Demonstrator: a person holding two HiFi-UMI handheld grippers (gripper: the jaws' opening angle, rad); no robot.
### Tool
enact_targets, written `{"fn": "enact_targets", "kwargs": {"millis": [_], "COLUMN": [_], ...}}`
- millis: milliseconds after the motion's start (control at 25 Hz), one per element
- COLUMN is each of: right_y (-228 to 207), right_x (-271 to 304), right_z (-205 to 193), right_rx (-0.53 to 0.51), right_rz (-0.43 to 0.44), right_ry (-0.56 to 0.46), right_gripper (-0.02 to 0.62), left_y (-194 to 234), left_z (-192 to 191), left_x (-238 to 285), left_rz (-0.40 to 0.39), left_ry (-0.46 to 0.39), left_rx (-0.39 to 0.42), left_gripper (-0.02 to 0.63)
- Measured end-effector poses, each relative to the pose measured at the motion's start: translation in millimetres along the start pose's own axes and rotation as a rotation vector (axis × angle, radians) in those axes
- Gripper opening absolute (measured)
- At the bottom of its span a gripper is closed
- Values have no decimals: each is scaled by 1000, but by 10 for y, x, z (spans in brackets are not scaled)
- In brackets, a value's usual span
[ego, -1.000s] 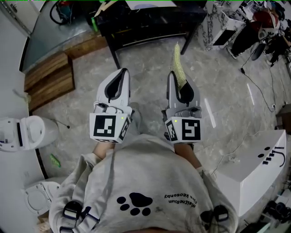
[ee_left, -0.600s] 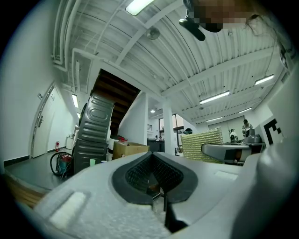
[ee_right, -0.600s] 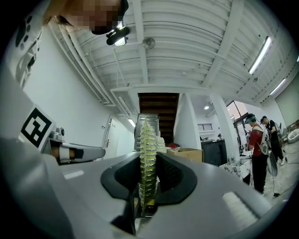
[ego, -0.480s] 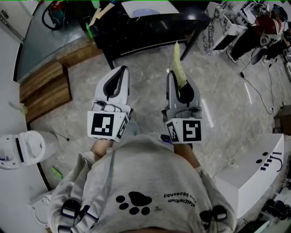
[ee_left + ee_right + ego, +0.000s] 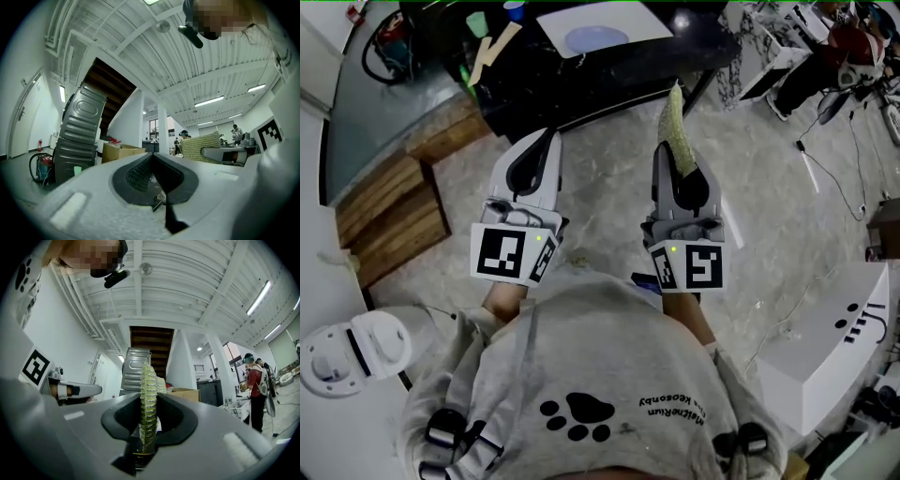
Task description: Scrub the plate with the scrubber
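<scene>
A pale blue plate (image 5: 592, 38) lies on a white mat on the black table (image 5: 609, 67) at the top of the head view. My right gripper (image 5: 682, 157) is shut on a yellow-green scrubber (image 5: 677, 131), which sticks up edge-on from the jaws (image 5: 147, 399). My left gripper (image 5: 536, 148) is shut with nothing in it; its dark pads (image 5: 140, 171) meet. Both grippers are held side by side over the stone floor, short of the table. The scrubber (image 5: 200, 146) also shows at the right of the left gripper view.
Wooden pallets (image 5: 380, 211) lie at the left. A white box-shaped unit (image 5: 830, 347) stands at the right, and cables trail over the floor (image 5: 830, 178). A green cup (image 5: 477, 24) and cardboard scraps sit on the table's left part. People stand far off (image 5: 254, 385).
Both grippers have travelled forward together toward the black table; the plate on its mat has come into view. The scrubber stays clamped in the right jaws.
</scene>
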State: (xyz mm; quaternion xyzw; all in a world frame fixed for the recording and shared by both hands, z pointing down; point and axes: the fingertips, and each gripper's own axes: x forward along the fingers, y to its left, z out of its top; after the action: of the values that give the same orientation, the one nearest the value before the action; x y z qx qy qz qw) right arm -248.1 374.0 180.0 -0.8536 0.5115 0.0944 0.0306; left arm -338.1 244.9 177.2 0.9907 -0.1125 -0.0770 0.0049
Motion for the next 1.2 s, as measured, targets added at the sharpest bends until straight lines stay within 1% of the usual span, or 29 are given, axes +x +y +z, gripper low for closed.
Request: {"fn": "enact_targets", "kwargs": {"millis": [160, 400, 680, 920, 1040, 1200], "right_y": [-5, 94, 70, -19, -101, -256], "right_x": [246, 431, 545, 828, 1096, 1561], "right_z": [-69, -93, -137, -122, -163, -300], "right_rx": [-16, -48, -45, -66, -59, -49], "right_rz": [-14, -3, -5, 34, 67, 121], "right_ry": [20, 29, 25, 0, -12, -8], "right_gripper": [77, 77, 77, 77, 77, 77], "left_y": [171, 347, 378, 490, 580, 804], "left_z": [-59, -168, -192, -205, -253, -355], "left_x": [174, 241, 315, 507, 682, 1043], "left_rz": [-19, -21, -40, -15, 8, 62], "left_ry": [-2, 13, 8, -11, -6, 7], "left_rx": [-26, -55, -52, -56, -51, -54], "left_gripper": [3, 3, 3, 3, 3, 3]}}
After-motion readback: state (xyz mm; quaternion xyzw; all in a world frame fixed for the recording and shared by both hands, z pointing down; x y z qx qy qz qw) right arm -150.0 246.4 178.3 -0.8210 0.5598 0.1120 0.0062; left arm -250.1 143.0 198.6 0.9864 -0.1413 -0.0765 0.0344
